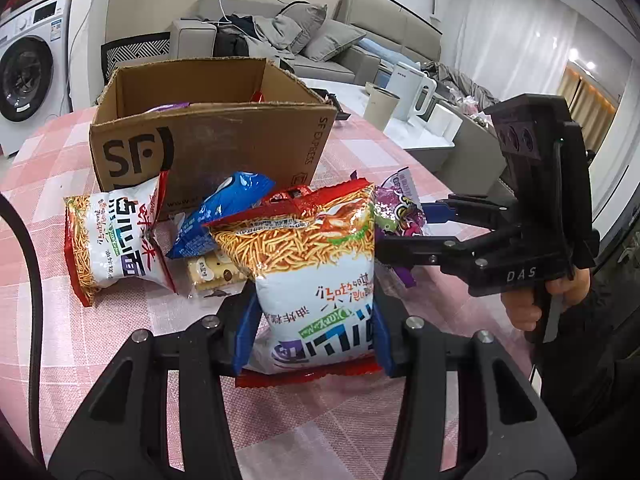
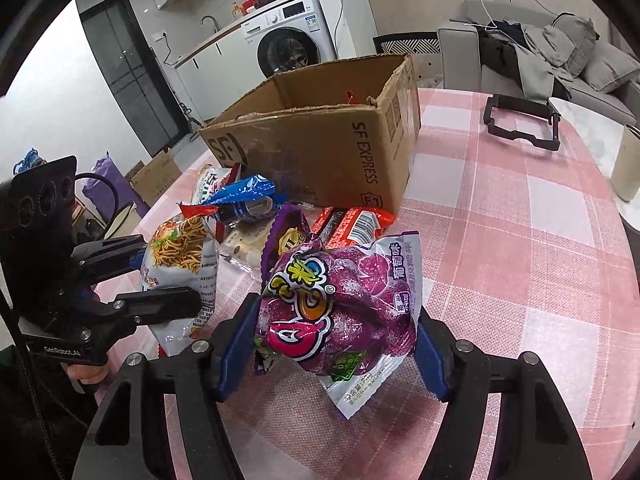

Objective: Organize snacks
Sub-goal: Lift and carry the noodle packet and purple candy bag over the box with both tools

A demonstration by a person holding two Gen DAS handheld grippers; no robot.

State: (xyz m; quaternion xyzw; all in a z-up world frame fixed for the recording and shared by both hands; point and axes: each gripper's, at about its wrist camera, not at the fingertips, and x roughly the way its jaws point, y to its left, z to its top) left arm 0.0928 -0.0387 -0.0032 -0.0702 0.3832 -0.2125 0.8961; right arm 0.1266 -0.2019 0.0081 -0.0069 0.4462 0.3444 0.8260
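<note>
My left gripper (image 1: pixel 316 336) is shut on a white and orange noodle snack bag (image 1: pixel 316 264), its blue pads pinching the bag's lower part. The right gripper (image 2: pixel 334 350) is shut on a crumpled purple grape snack bag (image 2: pixel 340 300), with a blue pad against each side. An open cardboard box (image 1: pixel 224 140) stands behind the pile, with some packets inside. In front of it lie a second noodle bag (image 1: pixel 116 240), a blue bag (image 1: pixel 228 208) and a biscuit pack (image 1: pixel 212 274). A red packet (image 2: pixel 352 224) lies beside the box.
A pink checked cloth (image 2: pixel 520 240) covers the round table. A black frame (image 2: pixel 520 120) lies at the far right of it. A beige cup (image 1: pixel 380 108) and a white kettle (image 1: pixel 412 92) stand on a counter beyond the edge. A hand (image 1: pixel 524 308) holds the right gripper's handle.
</note>
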